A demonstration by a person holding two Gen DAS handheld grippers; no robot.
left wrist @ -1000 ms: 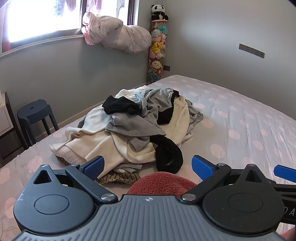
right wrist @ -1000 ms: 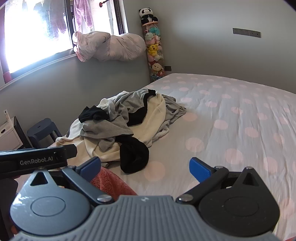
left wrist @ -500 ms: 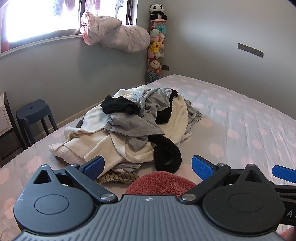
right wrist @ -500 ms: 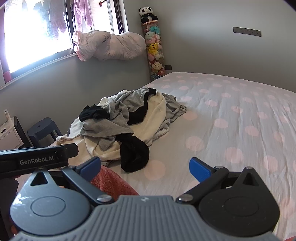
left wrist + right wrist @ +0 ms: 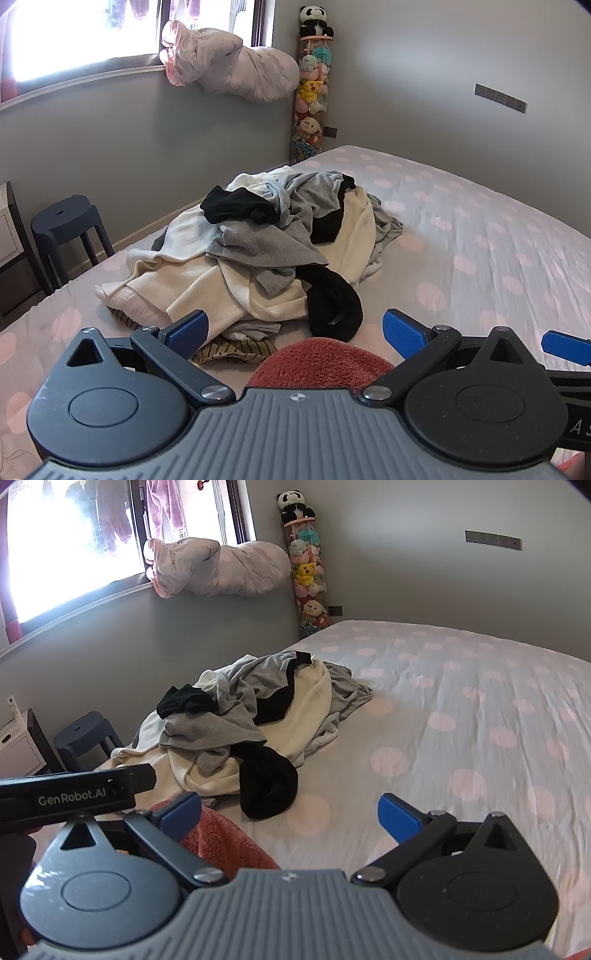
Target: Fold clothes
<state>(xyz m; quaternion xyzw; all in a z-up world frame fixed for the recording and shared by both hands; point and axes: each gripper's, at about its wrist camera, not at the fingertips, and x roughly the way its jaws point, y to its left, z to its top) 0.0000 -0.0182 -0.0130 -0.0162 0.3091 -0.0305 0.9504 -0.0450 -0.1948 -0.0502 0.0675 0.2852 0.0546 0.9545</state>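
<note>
A heap of clothes (image 5: pixel 258 254) lies on the bed: cream, grey and black garments tangled together, also seen as the clothes heap (image 5: pixel 255 716) in the right wrist view. A black garment (image 5: pixel 332 306) trails off its near side. A red fluffy garment (image 5: pixel 321 362) lies just below my left gripper (image 5: pixel 293 328), which is open with nothing between its blue pads. My right gripper (image 5: pixel 290 812) is open too, over bare sheet, with the red garment (image 5: pixel 221 842) by its left finger. The left gripper's body (image 5: pixel 66 794) shows at the left of the right wrist view.
The bed (image 5: pixel 480 258) has a grey sheet with pink dots, bare to the right of the heap. A dark stool (image 5: pixel 70 229) stands by the left bed edge. A rolled duvet (image 5: pixel 232 70) sits on the windowsill, and a tube of plush toys (image 5: pixel 312 92) stands in the corner.
Both grippers have drifted slightly; the heap sits a little higher and further left in the left wrist view. Both stay open and the clothes have not moved.
</note>
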